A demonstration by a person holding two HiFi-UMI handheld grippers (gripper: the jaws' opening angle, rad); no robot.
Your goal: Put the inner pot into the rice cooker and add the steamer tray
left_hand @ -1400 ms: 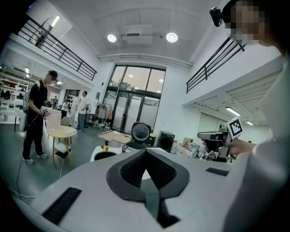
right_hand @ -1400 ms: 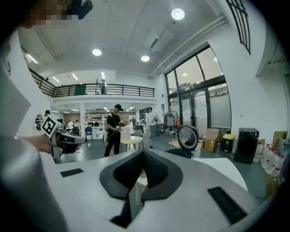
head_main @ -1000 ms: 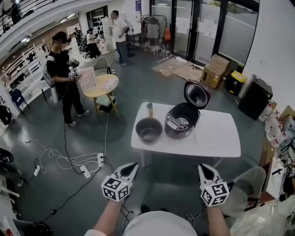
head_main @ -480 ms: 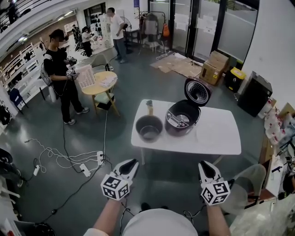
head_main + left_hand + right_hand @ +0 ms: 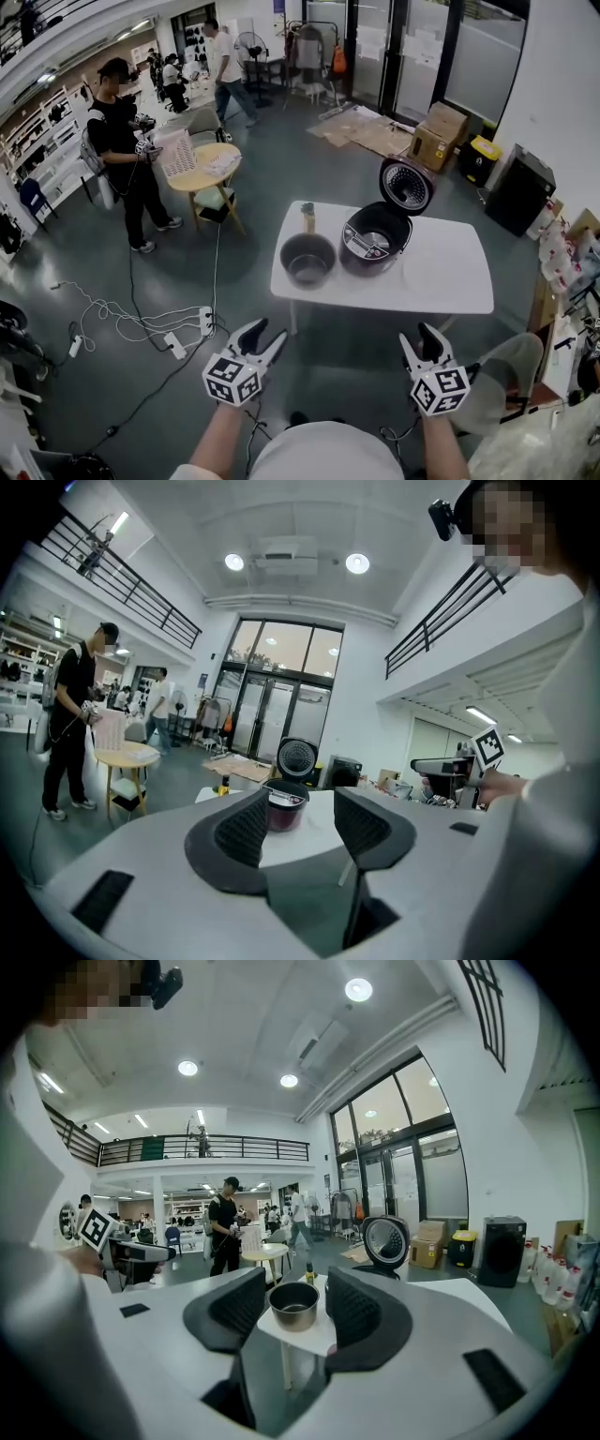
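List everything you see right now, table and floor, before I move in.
table: one, white, centre
rice cooker: one, dark red, lid up, mid-table
inner pot: one, dark grey, on table left of cooker
bottle: one, small, behind the pot
side table: one, yellow, round, far left
person in black: one, beside side table
power strips: several, white, floor left
left hand-held gripper: one, white, jaws opening, empty
right hand-held gripper: one, white, jaws opening, empty

Inner pot (image 5: pixel 307 260) on table (image 5: pixel 469 292), just left of rice cooker (image 5: pixel 373 242); bottle (image 5: pixel 307 217) behind pot, at table edge.
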